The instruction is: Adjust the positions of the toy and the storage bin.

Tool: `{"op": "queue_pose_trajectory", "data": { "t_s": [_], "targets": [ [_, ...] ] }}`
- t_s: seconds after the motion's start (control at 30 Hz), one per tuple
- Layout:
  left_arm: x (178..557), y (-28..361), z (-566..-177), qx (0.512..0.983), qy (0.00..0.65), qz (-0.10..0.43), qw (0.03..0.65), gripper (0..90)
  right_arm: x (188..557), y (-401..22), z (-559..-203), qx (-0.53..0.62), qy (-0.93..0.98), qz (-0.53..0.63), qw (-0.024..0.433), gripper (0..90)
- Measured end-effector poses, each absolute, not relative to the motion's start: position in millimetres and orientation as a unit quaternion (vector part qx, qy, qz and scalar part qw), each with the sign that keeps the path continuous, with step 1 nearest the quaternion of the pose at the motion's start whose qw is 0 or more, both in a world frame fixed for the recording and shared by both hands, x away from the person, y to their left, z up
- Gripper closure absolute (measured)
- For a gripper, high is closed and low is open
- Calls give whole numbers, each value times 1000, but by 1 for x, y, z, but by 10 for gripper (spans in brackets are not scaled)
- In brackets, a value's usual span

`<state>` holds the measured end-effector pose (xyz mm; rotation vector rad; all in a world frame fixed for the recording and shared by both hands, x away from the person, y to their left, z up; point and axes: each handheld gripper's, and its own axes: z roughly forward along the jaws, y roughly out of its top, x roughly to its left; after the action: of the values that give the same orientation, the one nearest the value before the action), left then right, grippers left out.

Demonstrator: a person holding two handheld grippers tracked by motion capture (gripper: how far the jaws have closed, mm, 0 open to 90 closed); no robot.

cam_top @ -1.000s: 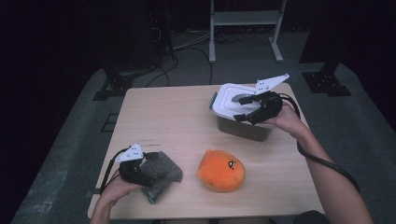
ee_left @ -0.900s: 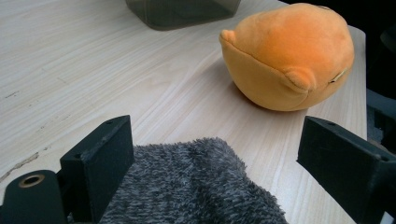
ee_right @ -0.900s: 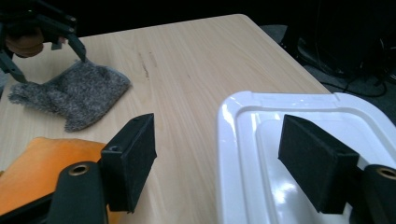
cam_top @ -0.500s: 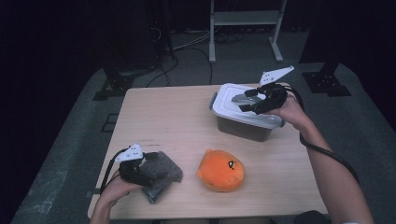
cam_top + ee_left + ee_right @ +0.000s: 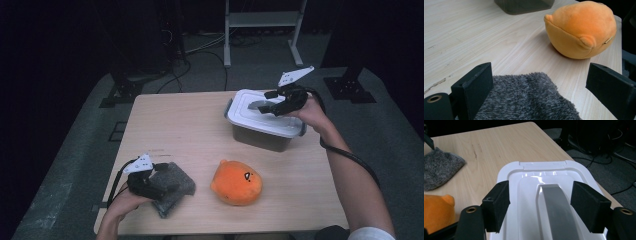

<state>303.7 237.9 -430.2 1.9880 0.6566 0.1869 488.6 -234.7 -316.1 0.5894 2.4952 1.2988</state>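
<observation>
- White plastic lid [image 5: 262, 116] sits closed on a dark see-through storage box [image 5: 263, 137], which is parked near the table's far right corner, a bit in from the right edge.
- The lid has a grey handle [image 5: 556, 210] running down its middle, and that's what the right gripper [image 5: 268, 101] is lined up on. In the right gripper view the handle runs right between the two black pads [image 5: 496, 205], with a clear gap on both sides, so nothing is pinched.
- Its jaws have just been closing in a little, but they're spread wide around the handle and not touching it.
- The left gripper [image 5: 159, 183] is over at the table's near left corner, resting on a fuzzy grey cloth [image 5: 172, 186].
- In the left gripper view the cloth [image 5: 529, 100] lies between that gripper's jaws, which stand far apart. One jaw is right beside the cloth's edge, the other is well off it, so no squeeze there either.
- An orange plush toy [image 5: 236, 181] with a little face sits near the table's front edge, roughly mid-width, just beside the cloth but not touching it.
- The table [image 5: 185, 125] is light wood.
</observation>
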Motion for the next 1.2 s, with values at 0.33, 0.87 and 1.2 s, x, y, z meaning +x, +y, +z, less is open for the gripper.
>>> {"op": "queue_pose_trajectory", "data": {
  "t_s": [0.33,0.87,1.2],
  "targets": [
    [304,238,-430,820,273,76,497,63,504,-239,-325,219,864,434,134,308],
    [303,238,-431,822,274,73,494,63,508,-242,-337,214,867,433,124,624],
    [303,236,-432,824,274,69,491,63,507,-239,-336,200,870,438,105,656]
  ]
}}
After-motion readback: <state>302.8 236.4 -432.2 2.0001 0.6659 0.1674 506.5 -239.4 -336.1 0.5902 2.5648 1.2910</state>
